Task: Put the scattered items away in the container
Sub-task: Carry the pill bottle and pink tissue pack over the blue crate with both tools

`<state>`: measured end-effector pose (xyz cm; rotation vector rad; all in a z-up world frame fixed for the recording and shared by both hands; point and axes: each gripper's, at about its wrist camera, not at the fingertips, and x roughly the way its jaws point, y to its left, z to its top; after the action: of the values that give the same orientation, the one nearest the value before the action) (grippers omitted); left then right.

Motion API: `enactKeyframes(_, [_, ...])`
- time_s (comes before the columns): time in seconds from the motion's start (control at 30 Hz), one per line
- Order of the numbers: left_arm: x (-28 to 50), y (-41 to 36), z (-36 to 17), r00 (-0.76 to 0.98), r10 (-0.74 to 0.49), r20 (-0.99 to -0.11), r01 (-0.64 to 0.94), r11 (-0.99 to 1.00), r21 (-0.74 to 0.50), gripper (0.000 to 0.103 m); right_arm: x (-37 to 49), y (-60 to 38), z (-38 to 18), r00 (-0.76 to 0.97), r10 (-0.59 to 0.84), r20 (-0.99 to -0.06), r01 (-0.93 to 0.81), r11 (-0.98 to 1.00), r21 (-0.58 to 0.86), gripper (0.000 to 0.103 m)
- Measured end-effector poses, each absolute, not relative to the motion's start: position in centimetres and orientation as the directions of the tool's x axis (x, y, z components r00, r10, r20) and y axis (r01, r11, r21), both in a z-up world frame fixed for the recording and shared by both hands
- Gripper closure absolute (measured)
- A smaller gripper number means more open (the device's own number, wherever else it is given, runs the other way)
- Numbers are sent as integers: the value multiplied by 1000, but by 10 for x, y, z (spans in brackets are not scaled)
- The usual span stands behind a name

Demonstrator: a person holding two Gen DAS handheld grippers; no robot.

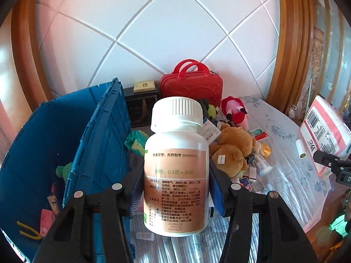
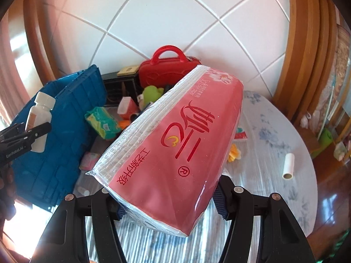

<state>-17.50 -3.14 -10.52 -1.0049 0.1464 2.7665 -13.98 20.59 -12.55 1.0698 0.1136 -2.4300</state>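
Fingers [image 1: 214, 175] of the left gripper [image 1: 175, 188] are pinching a white pill bottle [image 1: 176, 166], right-side fingers [image 2: 220, 203] a pink tissue pack [image 2: 175, 144]; both are being held up just right of the blue crate [image 1: 65, 131]. A few bits are already being kept inside the crate, but plenty's being left on the surface [image 1: 285, 153] beside it: teddy bear [image 1: 233, 151], red plush [image 1: 234, 109], small boxes. Maybe a third done, probably.

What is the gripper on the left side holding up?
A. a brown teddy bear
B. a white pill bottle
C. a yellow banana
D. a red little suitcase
B: the left gripper is clamped on the white pill bottle, lifted beside the blue crate, while the teddy bear lies on the table.
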Motion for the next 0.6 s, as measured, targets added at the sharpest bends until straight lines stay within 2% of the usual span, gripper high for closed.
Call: enactKeyframes(0.6, [-160,-113,-54,-834,130,-537,-146,-989,-12,52,-115,108,-57,-586,-505,-634,602,-795,75,42])
